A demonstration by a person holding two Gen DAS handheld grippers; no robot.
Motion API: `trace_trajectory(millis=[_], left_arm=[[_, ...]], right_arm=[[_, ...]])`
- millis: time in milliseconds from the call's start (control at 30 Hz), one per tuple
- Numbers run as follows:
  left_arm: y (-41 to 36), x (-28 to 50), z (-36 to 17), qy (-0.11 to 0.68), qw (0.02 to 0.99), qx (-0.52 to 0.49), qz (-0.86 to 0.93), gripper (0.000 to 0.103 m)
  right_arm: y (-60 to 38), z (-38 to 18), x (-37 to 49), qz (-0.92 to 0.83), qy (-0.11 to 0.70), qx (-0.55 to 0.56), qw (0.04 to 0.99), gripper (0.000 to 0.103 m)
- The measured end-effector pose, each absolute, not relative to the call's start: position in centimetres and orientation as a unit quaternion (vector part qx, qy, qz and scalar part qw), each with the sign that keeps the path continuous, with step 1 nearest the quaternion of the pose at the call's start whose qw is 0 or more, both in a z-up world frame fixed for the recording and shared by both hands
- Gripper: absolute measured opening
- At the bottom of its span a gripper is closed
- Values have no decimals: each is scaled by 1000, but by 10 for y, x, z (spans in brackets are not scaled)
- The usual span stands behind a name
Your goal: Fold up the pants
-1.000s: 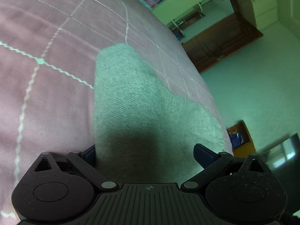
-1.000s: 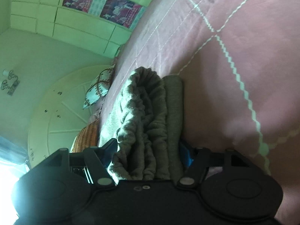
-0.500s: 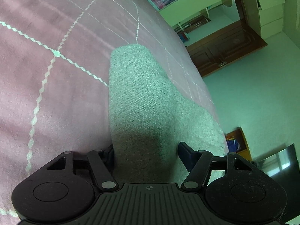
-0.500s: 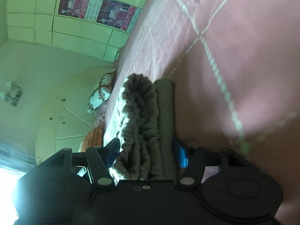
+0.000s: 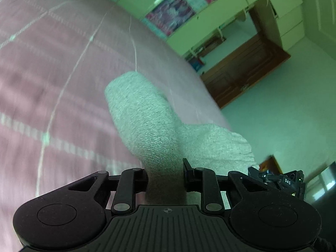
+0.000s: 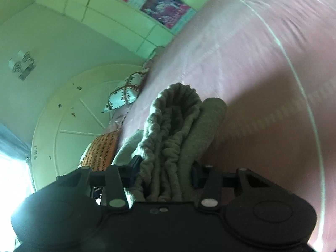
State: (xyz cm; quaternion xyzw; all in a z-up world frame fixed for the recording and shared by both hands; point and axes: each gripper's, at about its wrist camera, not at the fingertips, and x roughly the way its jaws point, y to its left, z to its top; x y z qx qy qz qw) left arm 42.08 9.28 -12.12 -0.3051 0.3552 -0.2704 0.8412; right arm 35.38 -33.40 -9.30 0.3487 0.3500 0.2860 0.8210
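Note:
The grey knit pants (image 5: 142,113) lie on a pink quilted bedspread (image 5: 42,84). In the left wrist view my left gripper (image 5: 164,168) is closing, and its pads pinch a smooth fold of the cloth, lifting it off the bed. In the right wrist view the pants (image 6: 178,113) show their gathered elastic waistband, bunched in thick folds. My right gripper (image 6: 166,168) is closing too, with that bundle squeezed between its pads and raised above the bedspread (image 6: 262,84). The cloth hides the fingertips of both grippers.
A dark wooden cabinet (image 5: 241,77) stands past the bed's far edge, below green wall cupboards with posters (image 5: 172,14). A patterned pillow (image 6: 124,94) and an orange woven cushion (image 6: 100,151) sit at the bed's head. A black piece of gear marked DAS (image 5: 279,180) shows at lower right.
Both grippers' jaws have drawn in tight on the cloth, the left from wide apart. Both hands have risen, pulling the pants up off the bedspread, and the views are now motion-blurred.

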Motion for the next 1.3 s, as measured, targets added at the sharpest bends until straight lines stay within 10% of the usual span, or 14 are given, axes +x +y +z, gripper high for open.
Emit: trace_trajectory(millis=[200, 233, 300, 400, 533, 633, 667, 1000, 1067, 1300], left_arm=[[111, 496, -110, 315, 863, -312, -241, 26], [111, 510, -115, 321, 873, -298, -215, 40], [109, 523, -127, 355, 896, -243, -114, 64], [99, 512, -128, 343, 921, -168, -81, 64], [88, 494, -131, 334, 935, -104, -56, 80], [87, 491, -134, 344, 934, -88, -48, 85], [86, 490, -136, 350, 933, -79, -40, 92], [117, 415, -117, 322, 943, -88, 6, 97], [118, 380, -110, 323, 943, -77, 16, 103], [110, 257, -94, 324, 941, -101, -4, 103]], right_arm=[[-317, -63, 458, 314, 325, 324, 831, 38], [-315, -66, 472, 302, 321, 317, 840, 43], [-316, -82, 492, 190, 345, 280, 875, 84], [-324, -90, 486, 163, 342, 292, 878, 53], [-307, -73, 475, 187, 294, 246, 904, 85], [-278, -83, 491, 170, 344, 175, 907, 81], [-270, -93, 502, 140, 375, 135, 906, 65], [-289, -68, 444, 108, 357, 154, 915, 77], [-297, -62, 410, 105, 352, 143, 919, 98], [-295, -66, 271, 123, 377, 108, 911, 97]])
